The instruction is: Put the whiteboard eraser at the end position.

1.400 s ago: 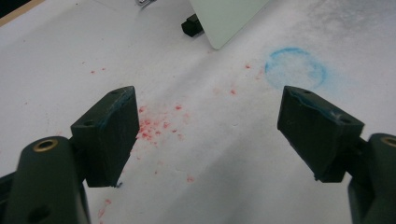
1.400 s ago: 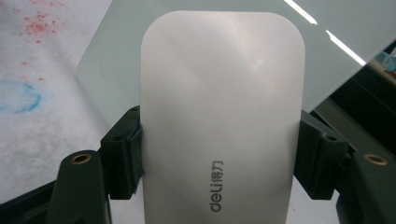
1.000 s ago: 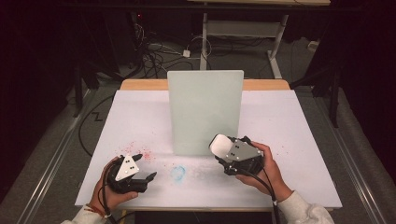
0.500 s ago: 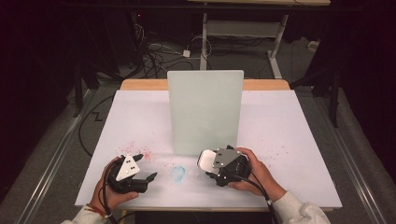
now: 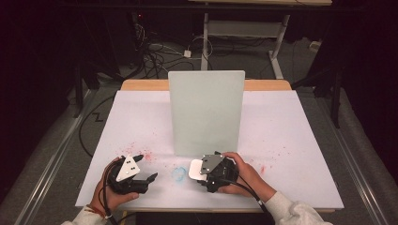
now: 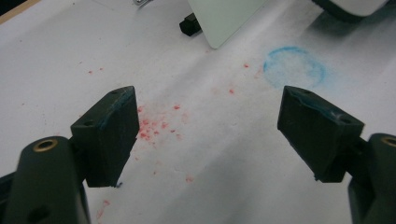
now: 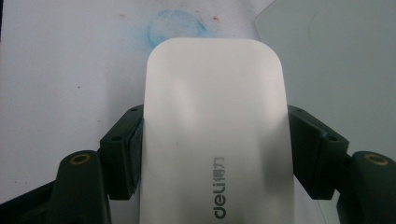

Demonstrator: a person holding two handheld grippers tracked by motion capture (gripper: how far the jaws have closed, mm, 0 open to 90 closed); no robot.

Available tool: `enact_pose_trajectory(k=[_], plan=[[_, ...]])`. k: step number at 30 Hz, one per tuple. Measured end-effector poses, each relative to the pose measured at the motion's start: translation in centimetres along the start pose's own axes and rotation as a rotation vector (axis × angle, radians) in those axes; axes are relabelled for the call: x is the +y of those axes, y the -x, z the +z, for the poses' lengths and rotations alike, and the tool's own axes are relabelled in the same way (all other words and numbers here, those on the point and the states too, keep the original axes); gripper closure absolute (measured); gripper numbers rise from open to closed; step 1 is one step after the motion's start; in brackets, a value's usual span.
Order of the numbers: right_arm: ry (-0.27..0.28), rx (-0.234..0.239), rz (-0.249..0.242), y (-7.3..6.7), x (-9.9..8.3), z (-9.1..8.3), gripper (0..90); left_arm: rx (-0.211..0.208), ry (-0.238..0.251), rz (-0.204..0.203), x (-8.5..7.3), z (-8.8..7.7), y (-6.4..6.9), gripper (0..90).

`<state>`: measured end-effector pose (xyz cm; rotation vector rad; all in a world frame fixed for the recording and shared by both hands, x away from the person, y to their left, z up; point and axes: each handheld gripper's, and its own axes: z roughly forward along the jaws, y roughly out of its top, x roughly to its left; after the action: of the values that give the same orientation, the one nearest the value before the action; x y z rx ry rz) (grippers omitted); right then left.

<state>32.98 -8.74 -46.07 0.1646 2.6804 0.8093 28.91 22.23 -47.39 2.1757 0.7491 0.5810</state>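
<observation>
Your right gripper [image 7: 215, 154] jaws are clamping a white eraser block [image 7: 215, 130], one jaw pressing each long side, and the block is sticking out well past the tips with grey "deli" lettering on its top face. Seen from the high view, that right gripper [image 5: 206, 171] is sitting low over the near edge of the worktop [image 5: 291, 140], with the block's white end [image 5: 195, 169] poking out toward the left, and your hand [image 5: 246, 176] is wrapping around the back of it.

Just past the block's tip there's a smudgy blue ring [image 7: 177, 25] on the white paper, also showing as a blue ring [image 5: 179, 173] between your two grippers from above. The block is hovering or resting right beside it; can't tell if it's actually touching the paper.

Your left gripper [image 6: 210, 126] jaws are standing wide open with nothing between them, just paper with red specks [image 6: 156, 126] underneath. From above, the left gripper [image 5: 138, 171] is sitting near the front-left of the worktop, grey plate on top, well apart from the right one.

Behind it all, a pale green board [image 5: 206, 112] is standing upright in the middle of the worktop, with its lower corner [image 6: 224, 23] and a small black foot [image 6: 190, 24] peeking into the left gripper view.
</observation>
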Motion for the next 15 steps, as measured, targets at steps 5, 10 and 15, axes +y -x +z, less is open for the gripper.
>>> enact_pose_trajectory(k=[5, 10, 15], plan=[[0.013, 0.001, 0.005, -0.1, 0.2, 0.3, 29.8, 0.0, 0.0, 0.0, 0.0, 0.0, 0.0, 20.1], [0.068, -0.005, 0.031, 0.2, 0.2, -0.5, 29.5, 0.002, 0.001, 0.003, 0.1, -0.1, 0.1, 20.1], [0.114, -0.024, 0.054, 0.4, 0.2, -1.5, 30.4, 0.001, 0.002, 0.0, 0.0, 0.0, 0.0, 20.1]])
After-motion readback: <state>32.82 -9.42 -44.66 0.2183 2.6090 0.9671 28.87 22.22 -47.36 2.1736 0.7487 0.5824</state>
